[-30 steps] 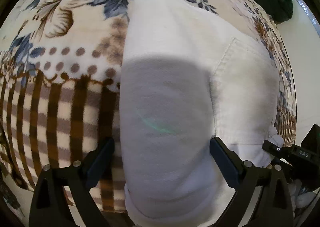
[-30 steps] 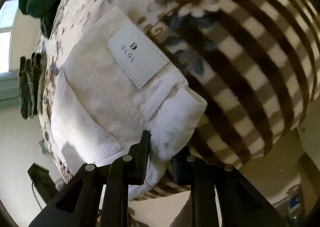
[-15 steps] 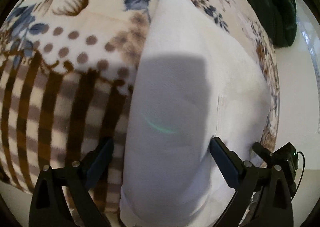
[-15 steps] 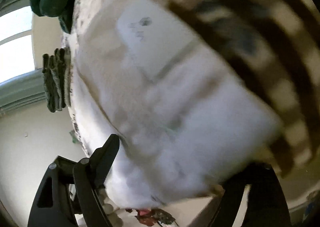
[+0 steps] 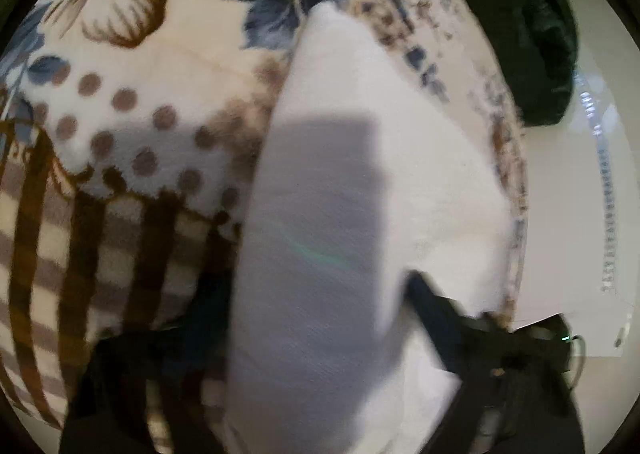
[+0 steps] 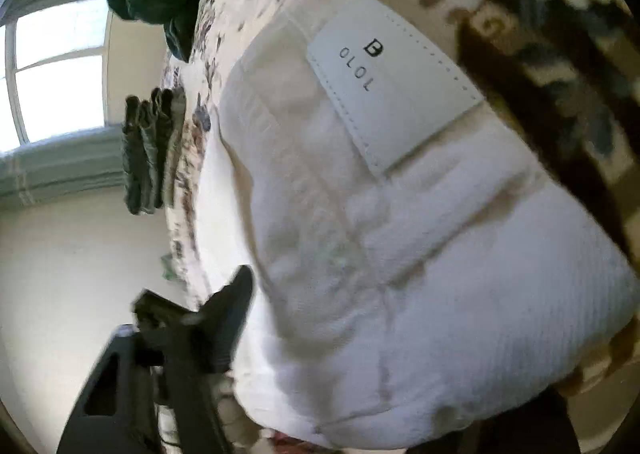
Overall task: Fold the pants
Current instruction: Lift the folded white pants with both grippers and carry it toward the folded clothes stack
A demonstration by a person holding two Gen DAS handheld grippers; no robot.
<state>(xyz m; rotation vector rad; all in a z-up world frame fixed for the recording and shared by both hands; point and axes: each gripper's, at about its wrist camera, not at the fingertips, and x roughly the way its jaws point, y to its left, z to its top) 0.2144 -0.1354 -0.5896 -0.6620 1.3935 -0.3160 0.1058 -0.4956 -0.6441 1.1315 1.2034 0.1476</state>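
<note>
White pants (image 5: pixel 320 222), folded into a long bundle, lie on a floral and plaid blanket (image 5: pixel 132 102), long axis running away from the left tongs (image 5: pixel 316 318). Both left tongs and right tongs (image 6: pixel 400 354) gape wide, straddling the fabric without gripping it.

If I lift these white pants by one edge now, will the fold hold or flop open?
The white pants look like thick ribbed cotton in soft layers, so they would probably sag and unfold. The folded bundle looks bulky, so likely heavy for one pinch. The fleecy blanket should grip them, so pushing may bunch rather than slide.
</note>
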